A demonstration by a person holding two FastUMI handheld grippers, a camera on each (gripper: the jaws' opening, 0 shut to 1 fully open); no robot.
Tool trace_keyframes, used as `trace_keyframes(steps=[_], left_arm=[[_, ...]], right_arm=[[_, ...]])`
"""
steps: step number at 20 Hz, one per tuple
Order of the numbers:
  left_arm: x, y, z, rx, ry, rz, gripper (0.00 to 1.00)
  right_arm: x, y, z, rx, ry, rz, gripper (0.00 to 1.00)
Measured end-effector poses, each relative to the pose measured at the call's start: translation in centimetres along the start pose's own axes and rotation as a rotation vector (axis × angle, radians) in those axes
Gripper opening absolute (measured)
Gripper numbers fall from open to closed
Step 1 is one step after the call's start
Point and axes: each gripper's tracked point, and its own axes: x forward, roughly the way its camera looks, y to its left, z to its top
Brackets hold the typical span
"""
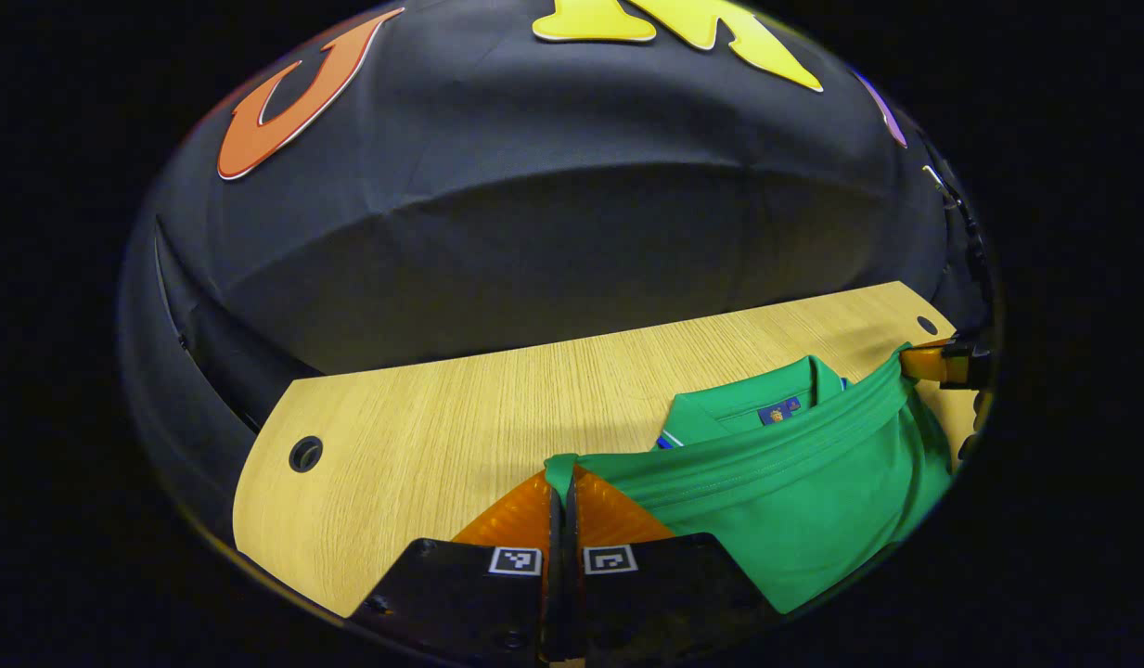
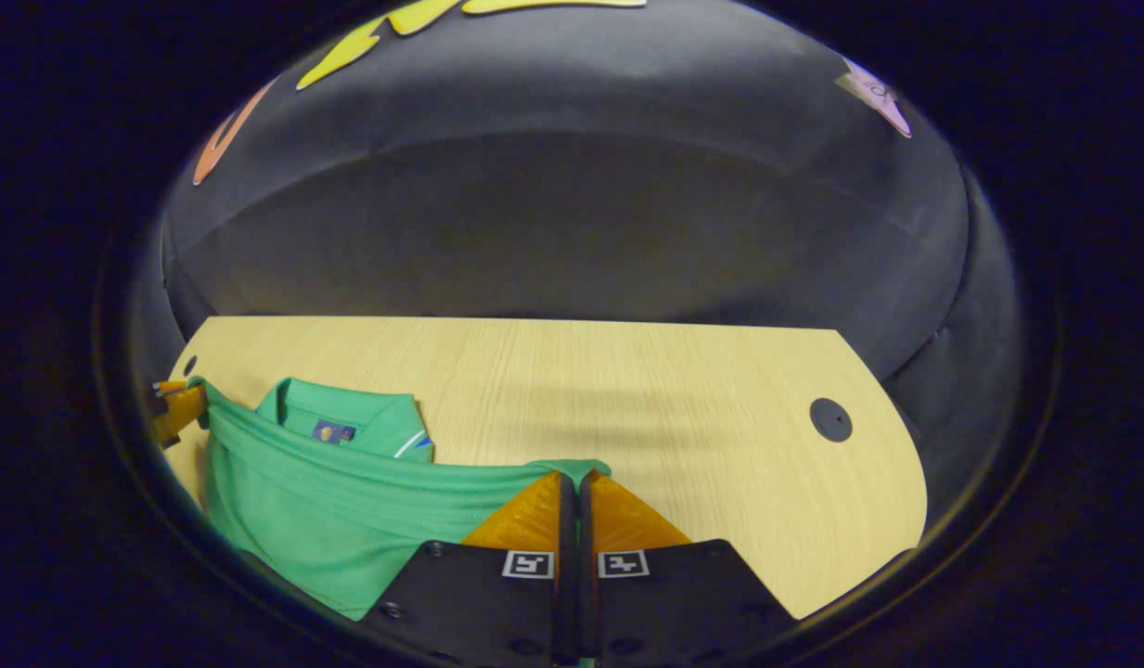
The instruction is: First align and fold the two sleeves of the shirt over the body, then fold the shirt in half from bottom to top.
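A green polo shirt (image 1: 794, 501) lies on the wooden table (image 1: 423, 436), its collar (image 1: 766, 399) toward the far wall. My left gripper (image 1: 562, 473) is shut on one corner of the bottom hem, which is lifted and stretched taut above the body. The right gripper (image 1: 933, 362) shows at the far right edge holding the other corner. In the right gripper view, my right gripper (image 2: 572, 478) pinches the hem of the shirt (image 2: 330, 510), and the left gripper (image 2: 177, 408) holds the opposite corner at the far left. The collar (image 2: 349, 408) lies just beyond the raised hem.
The light wooden table (image 2: 674, 408) stretches ahead to the black cloth wall. A round cable hole (image 1: 305, 454) sits near its left end, another hole (image 2: 830, 419) near its right end, and a third hole (image 1: 926, 325) by the far right corner.
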Motion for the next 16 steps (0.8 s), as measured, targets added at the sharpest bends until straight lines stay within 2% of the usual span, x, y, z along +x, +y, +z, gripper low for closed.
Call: trace_keyframes(steps=[3, 6, 7, 8, 9, 10, 11, 12, 13, 16], left_arm=[[0.5, -0.4, -2.4, 0.003, 0.074, -0.012, 0.03], [0.1, -0.5, -2.8, -0.060, 0.083, -0.020, 0.08], [-0.2, -0.7, -2.6, -0.079, 0.077, -0.033, 0.17], [-0.8, -0.7, -2.5, -0.097, 0.074, -0.040, 0.19], [-1.2, -1.1, -2.4, -0.114, 0.077, -0.056, 0.47], [-1.8, -1.1, -2.2, -0.133, 0.076, -0.058, 0.53], [-2.2, -1.2, -2.0, -0.154, 0.073, -0.058, 0.64], [-2.8, -1.4, -1.6, -0.175, 0.066, -0.055, 0.77], [-3.5, -1.8, -1.2, -0.198, 0.064, -0.068, 0.77], [-6.8, -3.1, 0.4, -0.279, 0.052, -0.119, 0.85]], right_arm=[[0.7, 0.5, -0.1, -0.016, -0.007, -0.009, 0.03], [0.4, 0.6, -0.2, -0.023, 0.003, -0.012, 0.04], [0.1, 0.7, -0.2, -0.017, 0.006, -0.003, 0.09], [-0.4, 0.8, 0.0, -0.006, 0.006, 0.004, 0.26], [-1.1, 0.8, 0.2, 0.007, 0.005, 0.008, 0.44], [-1.5, 0.6, 0.6, 0.027, -0.004, 0.002, 0.61], [-2.3, 0.3, 1.0, 0.043, -0.015, -0.013, 0.78], [-3.2, 0.0, 1.5, 0.050, -0.028, -0.019, 0.89], [-4.3, -0.1, 2.1, 0.049, -0.043, -0.023, 0.92], [-8.4, 0.2, 3.8, 0.047, -0.095, 0.000, 0.93]])
